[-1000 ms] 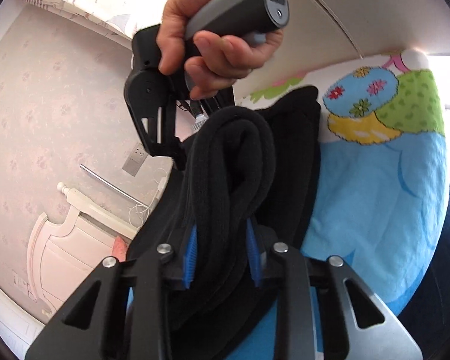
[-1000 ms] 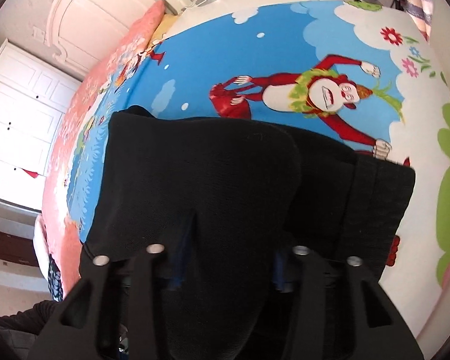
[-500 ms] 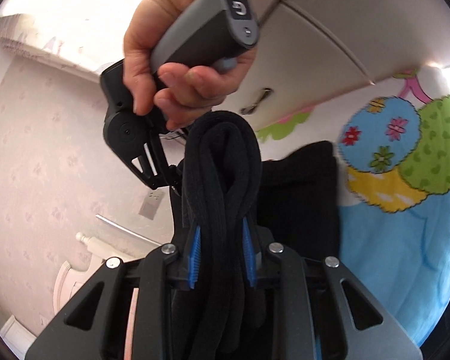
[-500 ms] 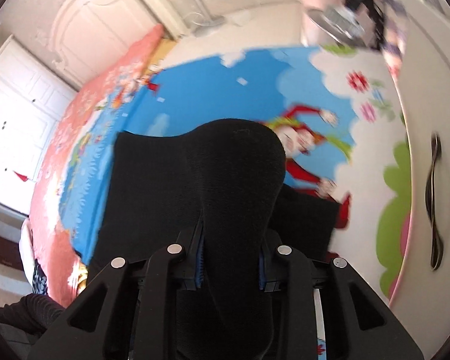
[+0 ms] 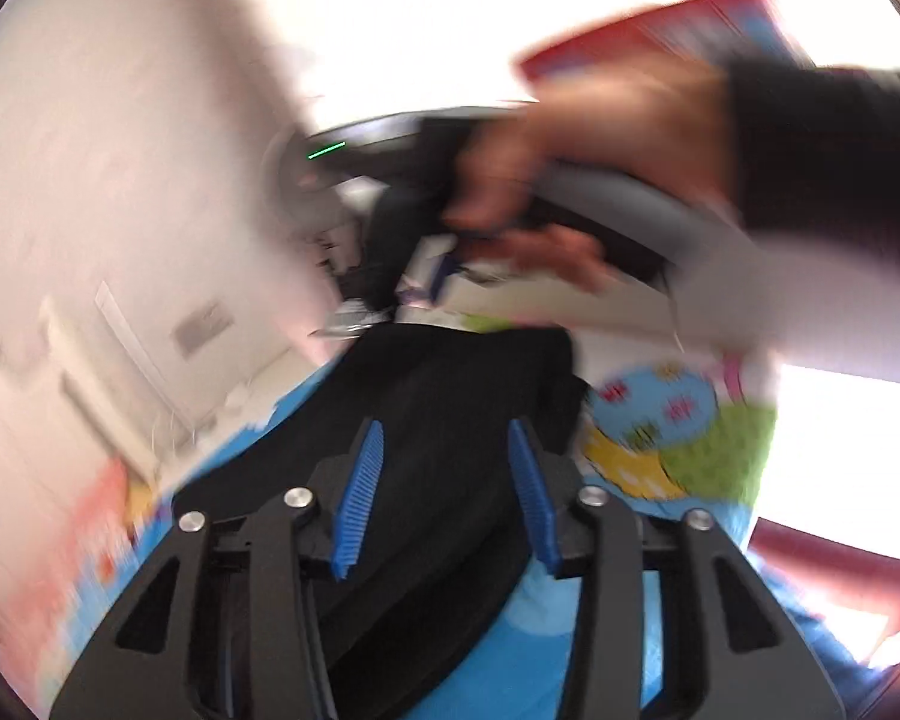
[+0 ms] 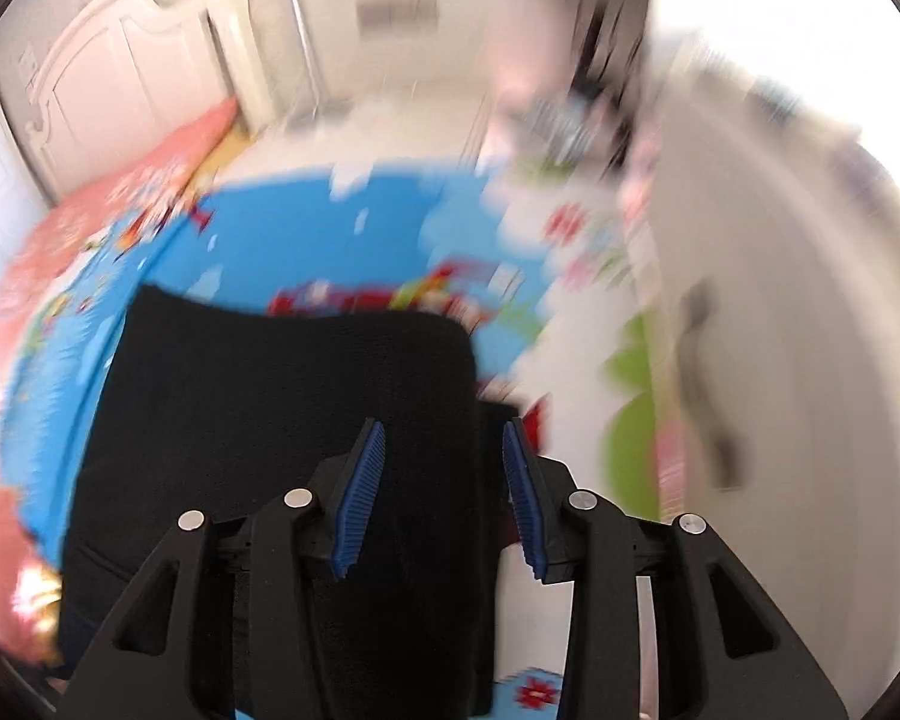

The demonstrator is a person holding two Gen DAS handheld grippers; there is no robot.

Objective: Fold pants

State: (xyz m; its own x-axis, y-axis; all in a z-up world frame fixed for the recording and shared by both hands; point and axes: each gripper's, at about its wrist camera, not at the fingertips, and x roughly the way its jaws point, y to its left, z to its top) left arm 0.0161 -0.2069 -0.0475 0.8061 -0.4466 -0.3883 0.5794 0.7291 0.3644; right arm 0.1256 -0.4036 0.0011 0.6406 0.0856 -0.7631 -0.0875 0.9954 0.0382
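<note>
Looking at both wrist views, the black knit pants (image 6: 282, 432) are lying folded on the bright cartoon-print bedspread (image 6: 306, 228), a dark, roughly rectangular stack with its far edge fairly straight. Both shots are smeared with motion blur, so the fine detail is mushy.

The left gripper (image 5: 444, 480) has its blue ribbed pads (image 5: 360, 492) standing apart with nothing pinched; the pants are only behind and below the gap. Its jaws have just been opening, and I see no cloth between them. Same story for the right gripper (image 6: 444, 486): pads spread, jaws just opened a bit, fabric beneath them but none clamped. In the left view you can also see the person's hand (image 5: 582, 180) in a dark sleeve (image 5: 828, 156) wrapped around the other tool's grey handle.

On handling: this looks like thick, soft, floppy fabric with a bit of grip to the weave, so I'd guess it's not slippery or fragile, and fairly light. It'll sag and bunch wherever it isn't supported, and a stack of layers can slide apart if you grab just the top one. If another fold is needed, I'd pinch through all layers at two corners of one short edge, one tool per corner, and carry that edge over evenly.
</note>
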